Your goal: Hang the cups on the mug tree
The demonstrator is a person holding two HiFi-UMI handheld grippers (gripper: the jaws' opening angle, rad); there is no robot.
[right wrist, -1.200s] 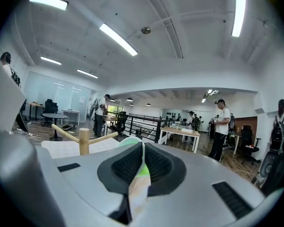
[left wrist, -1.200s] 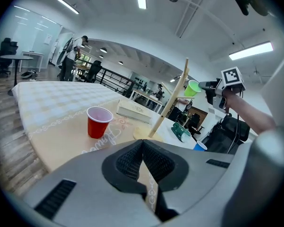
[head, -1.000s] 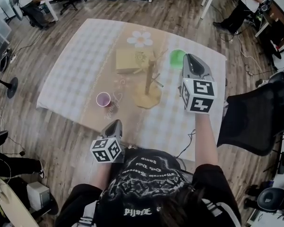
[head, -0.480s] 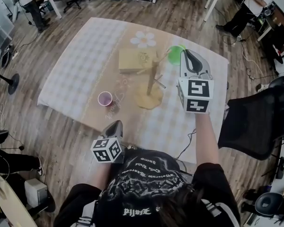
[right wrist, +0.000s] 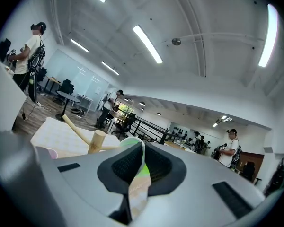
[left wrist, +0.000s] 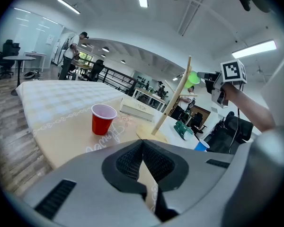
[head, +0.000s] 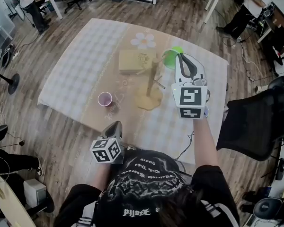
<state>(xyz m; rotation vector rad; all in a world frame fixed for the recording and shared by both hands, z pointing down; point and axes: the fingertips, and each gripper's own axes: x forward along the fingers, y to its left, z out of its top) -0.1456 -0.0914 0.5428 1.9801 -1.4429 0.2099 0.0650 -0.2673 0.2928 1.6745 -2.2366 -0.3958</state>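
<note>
No cup hung yet: the right gripper (head: 181,60) pinched the green cup (head: 169,59) near the mug tree (head: 150,83), the left gripper (head: 114,125) closed on nothing, the red cup (head: 104,99) untouched.

right gripper (head: 179,56) | carried green cup (head: 168,59) leftward, closer to mug tree (head: 151,86) top | rolled slightly

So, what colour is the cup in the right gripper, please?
The cup is green, clearest in the head view.
</note>
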